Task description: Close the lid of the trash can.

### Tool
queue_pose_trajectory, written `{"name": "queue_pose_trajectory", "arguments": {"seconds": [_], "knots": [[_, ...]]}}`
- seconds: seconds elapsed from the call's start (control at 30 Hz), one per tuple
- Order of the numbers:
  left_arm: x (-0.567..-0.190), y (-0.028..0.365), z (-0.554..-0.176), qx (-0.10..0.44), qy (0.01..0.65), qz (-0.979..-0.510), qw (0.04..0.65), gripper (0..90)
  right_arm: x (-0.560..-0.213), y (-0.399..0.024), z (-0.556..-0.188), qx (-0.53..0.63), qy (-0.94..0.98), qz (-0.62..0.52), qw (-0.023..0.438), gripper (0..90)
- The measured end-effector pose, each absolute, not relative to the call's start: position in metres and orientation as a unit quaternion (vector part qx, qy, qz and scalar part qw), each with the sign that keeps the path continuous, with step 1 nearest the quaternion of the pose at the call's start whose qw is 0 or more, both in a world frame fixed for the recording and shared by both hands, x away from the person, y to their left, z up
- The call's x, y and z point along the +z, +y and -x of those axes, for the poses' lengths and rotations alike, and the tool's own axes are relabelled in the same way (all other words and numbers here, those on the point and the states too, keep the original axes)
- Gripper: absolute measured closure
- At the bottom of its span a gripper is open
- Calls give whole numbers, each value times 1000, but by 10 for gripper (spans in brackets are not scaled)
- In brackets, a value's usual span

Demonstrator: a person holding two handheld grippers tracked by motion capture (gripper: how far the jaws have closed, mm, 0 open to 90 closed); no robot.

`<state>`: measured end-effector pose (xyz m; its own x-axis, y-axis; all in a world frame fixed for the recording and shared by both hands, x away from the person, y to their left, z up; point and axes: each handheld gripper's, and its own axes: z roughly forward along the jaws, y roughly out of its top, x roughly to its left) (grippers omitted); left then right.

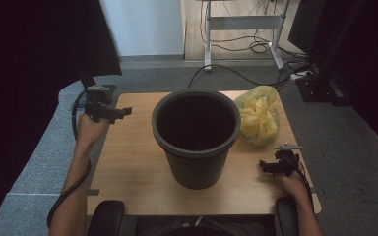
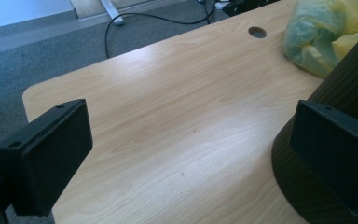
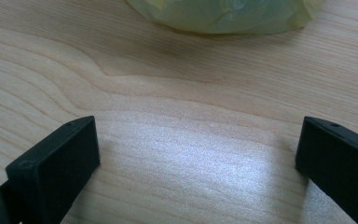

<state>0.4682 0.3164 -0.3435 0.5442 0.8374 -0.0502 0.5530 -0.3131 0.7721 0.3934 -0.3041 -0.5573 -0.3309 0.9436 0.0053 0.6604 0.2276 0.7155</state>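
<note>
With both grippers (image 1: 120, 112) (image 1: 266, 166) spread wide and empty, you are nearing the yellow bag (image 1: 259, 116) lying just right of the bin (image 1: 197, 132); be pinching loose plastic.

A bin (image 1: 196, 137) stands mid-table (image 1: 133, 162); a bag (image 1: 259, 116) lies at its right (slightly behind), touching its rim.
</note>
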Motion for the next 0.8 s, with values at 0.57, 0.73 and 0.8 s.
{"name": "queue_pose_trajectory", "arguments": {"seconds": [0.57, 0.73, 0.8], "knots": [[-407, 335, -465, 184, 473, -785, 356, 0, -557, -304, -393, 318, 752, -534, 222, 0], [-424, 337, -464, 179, 480, -783, 352, 0, -557, -304, -393, 318, 751, -534, 223, 0], [-433, 339, -463, 175, 483, -782, 353, 0, -557, -304, -393, 318, 751, -534, 223, 0]]}}
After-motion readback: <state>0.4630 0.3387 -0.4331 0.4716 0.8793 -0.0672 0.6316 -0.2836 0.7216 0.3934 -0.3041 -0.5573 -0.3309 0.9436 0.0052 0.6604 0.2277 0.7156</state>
